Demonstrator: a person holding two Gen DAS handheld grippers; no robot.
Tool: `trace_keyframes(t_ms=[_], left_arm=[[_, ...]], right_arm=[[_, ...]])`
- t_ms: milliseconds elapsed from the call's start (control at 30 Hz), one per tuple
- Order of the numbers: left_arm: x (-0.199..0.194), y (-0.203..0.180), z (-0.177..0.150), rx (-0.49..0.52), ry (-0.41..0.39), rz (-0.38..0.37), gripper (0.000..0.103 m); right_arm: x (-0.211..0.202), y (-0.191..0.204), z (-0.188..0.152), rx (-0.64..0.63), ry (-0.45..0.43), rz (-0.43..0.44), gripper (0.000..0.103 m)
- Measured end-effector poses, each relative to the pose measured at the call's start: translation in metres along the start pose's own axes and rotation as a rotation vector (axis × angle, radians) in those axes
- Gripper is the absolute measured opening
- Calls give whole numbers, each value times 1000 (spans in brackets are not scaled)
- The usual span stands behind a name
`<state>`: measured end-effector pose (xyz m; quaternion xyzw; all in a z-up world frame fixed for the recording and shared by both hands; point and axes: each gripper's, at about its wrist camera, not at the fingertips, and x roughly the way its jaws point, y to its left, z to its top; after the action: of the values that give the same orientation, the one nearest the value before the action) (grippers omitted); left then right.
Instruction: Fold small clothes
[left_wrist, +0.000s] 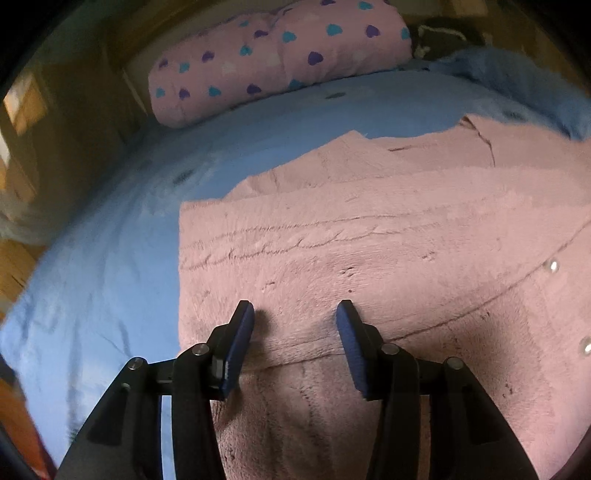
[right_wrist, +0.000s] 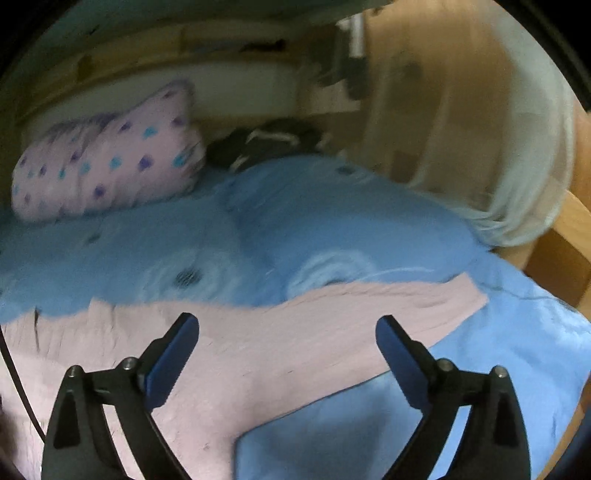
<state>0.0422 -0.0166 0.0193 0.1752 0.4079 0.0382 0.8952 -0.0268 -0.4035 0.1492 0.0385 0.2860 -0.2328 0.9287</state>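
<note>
I see a bed (left_wrist: 110, 240) in blue bedding, a heart-print pillow (left_wrist: 266, 59) at its head; no writing I can read. A pink fleece garment (left_wrist: 369, 258) lies flat under my left tool (left_wrist: 295, 314) and right tool (right_wrist: 287, 328), both spread open, holding nothing.

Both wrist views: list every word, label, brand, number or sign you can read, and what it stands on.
None: no readable text shows in either view.
Pink fleece garment: no label or print in view, only metal snaps.
Pillow: heart pattern only, no words.
Blue bedspread: blurred dark marks, not legible as text.
Left hand-held gripper and right hand-held gripper: no markings visible.
</note>
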Motion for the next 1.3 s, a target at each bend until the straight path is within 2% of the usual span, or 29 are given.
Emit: trace_keyframes(t_ms=[67,233,300,333,433,567,633,700,833,900,933,1033,1067,1167,1300], left_arm=[[-4,-13,-1,60,-24,38,21],[-16,-36,-4,160,-79,22,17],[-15,-39,-3,171,-75,34,17],[-15,-38,-1,164,-69,29,17],[-12,-30,6,104,-42,-16,17],[-13,-22,17,25,-18,-127,17],[-14,-25,20,-9,-9,-196,17],[-12,-26,24,-54,0,-259,17],[1,-20,25,-169,33,-387,18],[6,-18,21,-204,34,-416,19],[7,-16,20,-219,30,-427,19],[7,-18,19,-224,23,-428,19],[7,-19,19,-218,20,-422,19],[6,-21,18,-215,15,-419,20],[6,-20,18,-224,18,-426,20]], right_arm=[[-4,-11,5,9,-27,-38,100],[-26,-29,8,29,-185,-75,103],[-31,-34,2,24,-241,-142,103],[-28,-37,0,20,-236,-187,103],[-14,-57,-6,-7,-170,-185,102],[-1,-98,-12,43,-137,-168,100],[11,-124,-18,75,-116,-189,100],[24,-160,-32,167,-87,-190,100],[70,-234,-62,470,26,-107,100],[89,-253,-69,565,68,-40,97],[97,-256,-71,585,78,-5,93],[121,-260,-74,609,112,58,91],[126,-262,-75,623,111,51,91],[131,-276,-78,744,34,51,91],[138,-292,-82,818,-4,29,70]])
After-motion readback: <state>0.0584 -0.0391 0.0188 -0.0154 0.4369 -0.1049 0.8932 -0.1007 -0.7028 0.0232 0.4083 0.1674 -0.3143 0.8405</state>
